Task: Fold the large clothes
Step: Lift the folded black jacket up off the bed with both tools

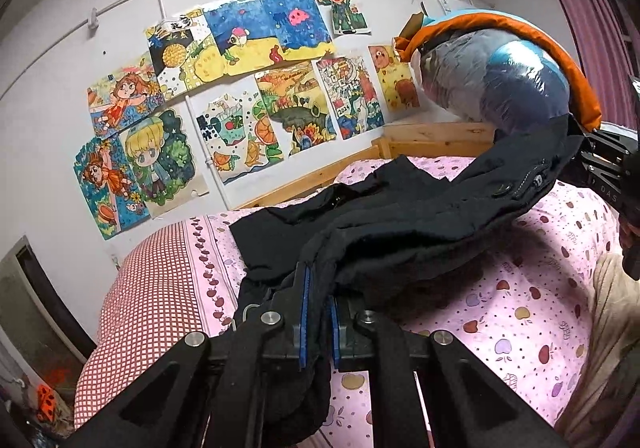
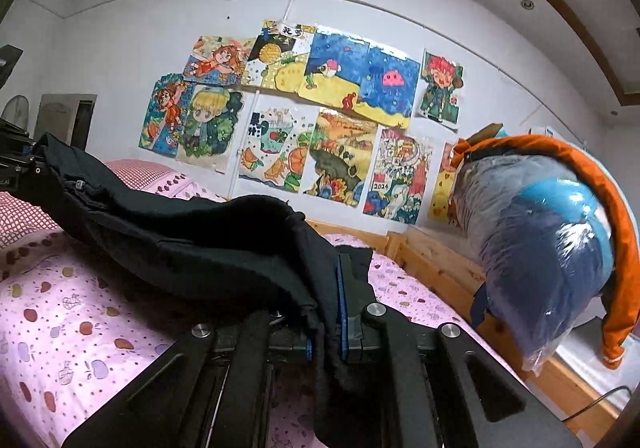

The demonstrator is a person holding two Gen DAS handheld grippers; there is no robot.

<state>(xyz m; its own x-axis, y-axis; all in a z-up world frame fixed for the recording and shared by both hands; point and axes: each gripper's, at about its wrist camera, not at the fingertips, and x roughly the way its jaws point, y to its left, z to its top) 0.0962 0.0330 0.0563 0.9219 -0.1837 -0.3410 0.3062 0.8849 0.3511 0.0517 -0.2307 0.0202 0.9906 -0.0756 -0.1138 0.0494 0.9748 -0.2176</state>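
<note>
Both grippers clamped on a black garment lifted over the bed

The left gripper (image 1: 318,312) and right gripper (image 2: 326,324) each pinch an edge of the thick, matte black garment (image 1: 400,216), which sags between them just above the bed (image 1: 520,288) with its pink fruit-print sheet. Beyond the bed hang bright drawings (image 2: 320,120); at its wooden end sits a shiny plastic-wrapped bundle (image 2: 552,248), perhaps bedding.

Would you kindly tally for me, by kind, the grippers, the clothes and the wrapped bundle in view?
Grippers: 2, left gripper and right gripper, both shut on the garment
Black garment: 1
Plastic-wrapped bundle: 1
Orange jacket draped over the bundle: 1
Total: 5
</note>
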